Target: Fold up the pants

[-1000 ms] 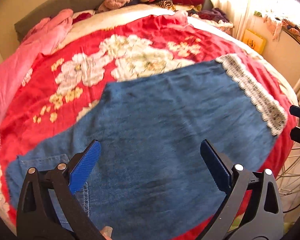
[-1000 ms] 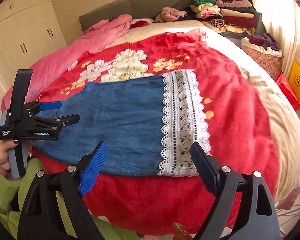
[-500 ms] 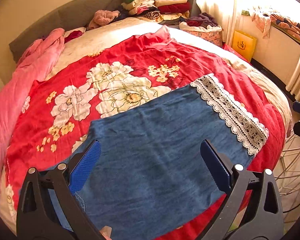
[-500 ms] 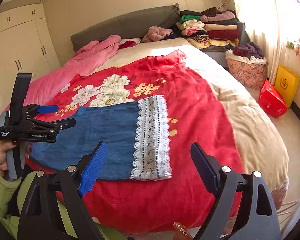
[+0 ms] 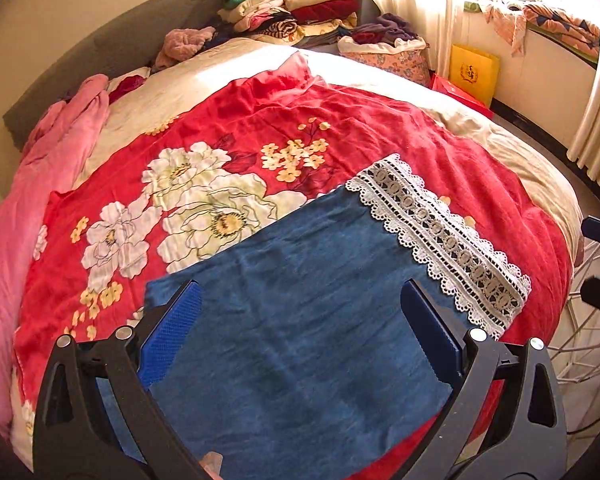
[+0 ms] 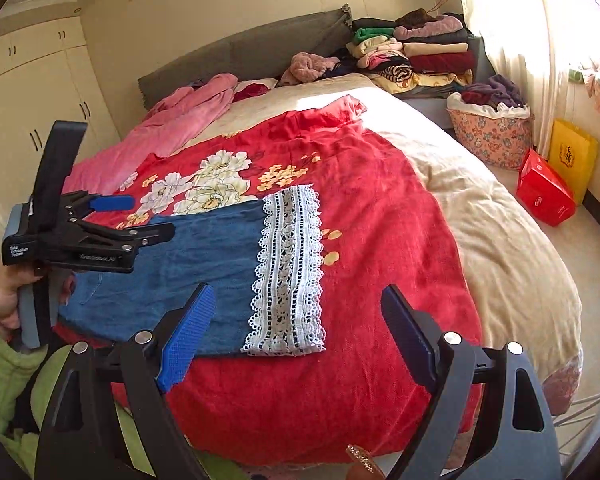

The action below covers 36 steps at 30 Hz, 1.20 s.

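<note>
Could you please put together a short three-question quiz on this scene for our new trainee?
1. True or false: the blue pants hang from the right gripper.
2. What trims the pants' end? A) white lace B) yellow fringe C) black zip
3. Fill in: the pants lie on a red ____ bedspread.

Key
1. False: they lie flat, and both the right gripper and the left gripper are open and empty.
2. A, the white lace.
3. Floral.
</note>
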Available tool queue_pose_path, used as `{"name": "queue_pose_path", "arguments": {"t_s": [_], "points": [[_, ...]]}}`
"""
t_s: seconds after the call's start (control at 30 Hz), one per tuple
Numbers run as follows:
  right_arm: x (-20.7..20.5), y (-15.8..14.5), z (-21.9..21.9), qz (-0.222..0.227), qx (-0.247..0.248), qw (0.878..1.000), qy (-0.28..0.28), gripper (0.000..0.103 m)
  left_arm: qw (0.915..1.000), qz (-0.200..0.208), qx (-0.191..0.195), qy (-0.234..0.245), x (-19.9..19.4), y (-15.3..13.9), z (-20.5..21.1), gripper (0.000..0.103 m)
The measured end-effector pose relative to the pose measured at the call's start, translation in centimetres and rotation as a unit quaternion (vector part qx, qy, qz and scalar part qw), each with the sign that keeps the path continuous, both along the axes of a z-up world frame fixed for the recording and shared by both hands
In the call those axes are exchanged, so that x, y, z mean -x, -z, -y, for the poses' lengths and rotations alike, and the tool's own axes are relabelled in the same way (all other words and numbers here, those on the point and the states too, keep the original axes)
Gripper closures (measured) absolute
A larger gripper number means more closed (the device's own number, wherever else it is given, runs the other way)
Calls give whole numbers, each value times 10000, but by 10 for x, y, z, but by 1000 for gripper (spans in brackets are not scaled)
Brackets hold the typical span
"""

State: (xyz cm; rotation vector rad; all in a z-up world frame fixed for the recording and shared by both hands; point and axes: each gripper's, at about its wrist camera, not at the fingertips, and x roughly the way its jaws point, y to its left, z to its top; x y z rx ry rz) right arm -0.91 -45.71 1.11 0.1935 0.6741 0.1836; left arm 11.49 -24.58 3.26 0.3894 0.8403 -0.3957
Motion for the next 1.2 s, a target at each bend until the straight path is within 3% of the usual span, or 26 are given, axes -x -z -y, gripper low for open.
{"name": "queue_pose_path", "arguments": {"t_s": [0.4,1.2], "points": [[-10,22,-11,-271,-123,9992,-254,19,9999,-72,-48,80,-7,15,10,10],[-16,16,-17,-277,47,9993,-240,19,9996,-154,33,241,-18,19,12,10]]}}
